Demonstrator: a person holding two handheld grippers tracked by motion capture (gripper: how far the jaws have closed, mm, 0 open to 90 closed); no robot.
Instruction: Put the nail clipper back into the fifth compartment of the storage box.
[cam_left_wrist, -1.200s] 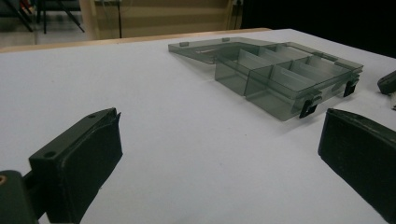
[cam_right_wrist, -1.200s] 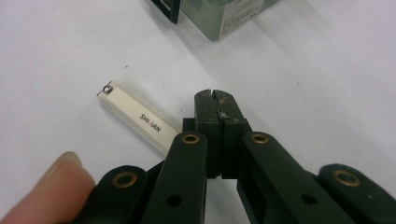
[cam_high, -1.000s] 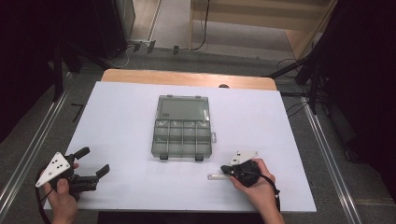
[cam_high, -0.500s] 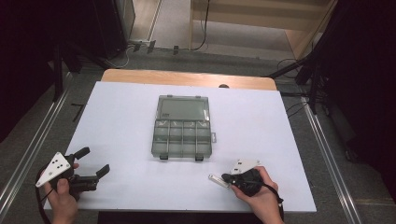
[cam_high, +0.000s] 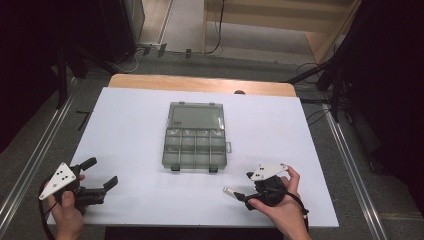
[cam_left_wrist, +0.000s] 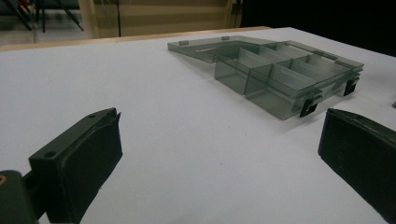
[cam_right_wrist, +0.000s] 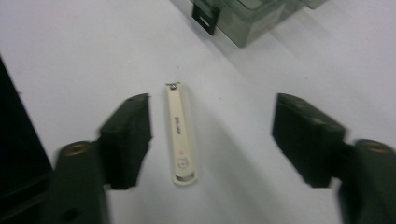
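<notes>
Near the table's (cam_high: 130, 125) right front edge: nail clipper (cam_right_wrist: 181, 133) lying flat between the right gripper's (cam_right_wrist: 212, 140) wide-spread jaws, close beside one jaw, so closing may skid it; left gripper (cam_high: 95, 175) idle, spread wide; compartment box (cam_high: 195, 136) open mid-table.

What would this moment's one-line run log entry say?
left tool: open, holding nothing | right tool: open, jaws either side of nail clipper | organizer box: lid open, mid-table | clipper lies on table

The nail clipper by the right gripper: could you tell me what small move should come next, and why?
Probably shift the right gripper slightly toward its left jaw, then close. The nail clipper lies flat on the table between the open jaws, untouched but nearer the left one, so centring should give an even grip.
</notes>
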